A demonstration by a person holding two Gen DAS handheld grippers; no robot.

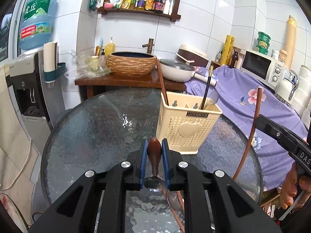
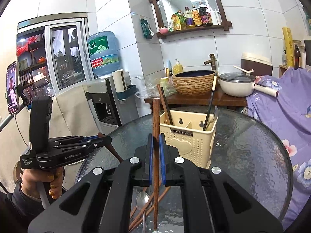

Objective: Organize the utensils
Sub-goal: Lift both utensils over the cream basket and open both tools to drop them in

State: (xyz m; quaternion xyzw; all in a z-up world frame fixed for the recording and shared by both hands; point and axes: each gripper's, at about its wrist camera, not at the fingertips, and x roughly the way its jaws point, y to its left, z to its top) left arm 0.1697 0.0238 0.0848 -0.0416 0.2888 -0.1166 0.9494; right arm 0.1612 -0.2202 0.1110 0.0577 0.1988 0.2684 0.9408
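My left gripper (image 1: 154,147) has its jaws clenched on a spoon (image 1: 154,151) by its brown wooden handle; the handle's rounded end pokes out past the blue pads (image 1: 143,155), and the metal bowl of the spoon hangs just behind them, toward six o'clock in the left wrist view; the same gripper shows at nine o'clock in the right wrist view, a hand (image 2: 41,184) wrapped round its grip.

My right gripper (image 2: 155,149) has its jaws clenched on a single brown chopstick (image 2: 155,128); the stick stands nearly upright between the pads, its squared top rising toward twelve o'clock and its thin end reaching down to six o'clock; I cannot tell whether that tip touches the glass.

The cream holder (image 1: 186,124) stands on the round glass surface (image 1: 87,136), at about one o'clock from my left jaws and just beyond my right ones; it has a heart on its front wall and a divider inside; a brown stick (image 1: 162,85) leans in its left compartment, and a dark stick (image 1: 206,91) with a spoon (image 1: 212,97) leans in its right compartment.

Below my right jaws, at six o'clock, another metal spoon (image 2: 141,200) and several brown chopsticks (image 2: 147,211) lie crossed on the surface.
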